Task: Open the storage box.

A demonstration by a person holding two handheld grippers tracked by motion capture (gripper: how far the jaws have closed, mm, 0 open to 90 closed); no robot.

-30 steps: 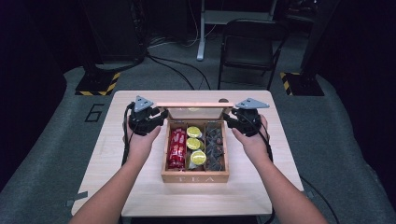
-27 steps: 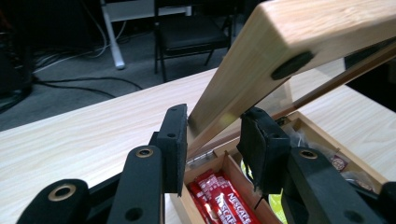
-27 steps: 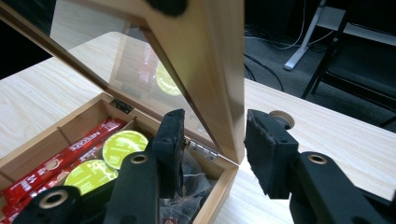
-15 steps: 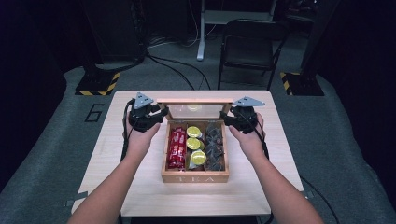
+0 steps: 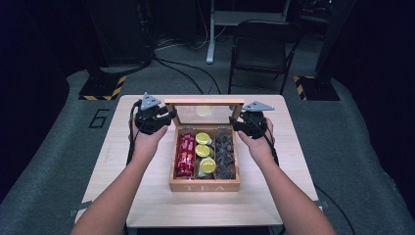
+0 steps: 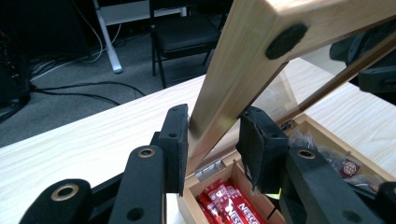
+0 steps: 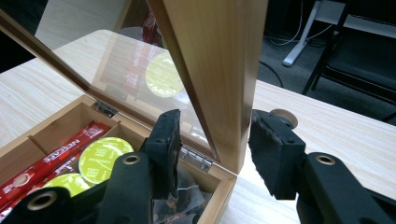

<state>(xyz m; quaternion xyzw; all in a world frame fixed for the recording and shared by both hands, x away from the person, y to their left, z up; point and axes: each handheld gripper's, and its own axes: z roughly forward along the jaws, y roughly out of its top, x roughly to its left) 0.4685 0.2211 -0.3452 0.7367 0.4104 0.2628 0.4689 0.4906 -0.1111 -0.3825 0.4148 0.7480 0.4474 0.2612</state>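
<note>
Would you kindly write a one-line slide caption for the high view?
Left gripper and right gripper flank the glass-paned lid of an open wooden tea box on a table.

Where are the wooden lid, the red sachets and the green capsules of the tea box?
wooden lid (image 5: 204,102): high view, on its top wooden rail.
red sachets (image 5: 185,156): high view, middle of the stack in the left compartment.
green capsules (image 5: 202,151): high view, on the middle capsule in the centre compartment.
</note>
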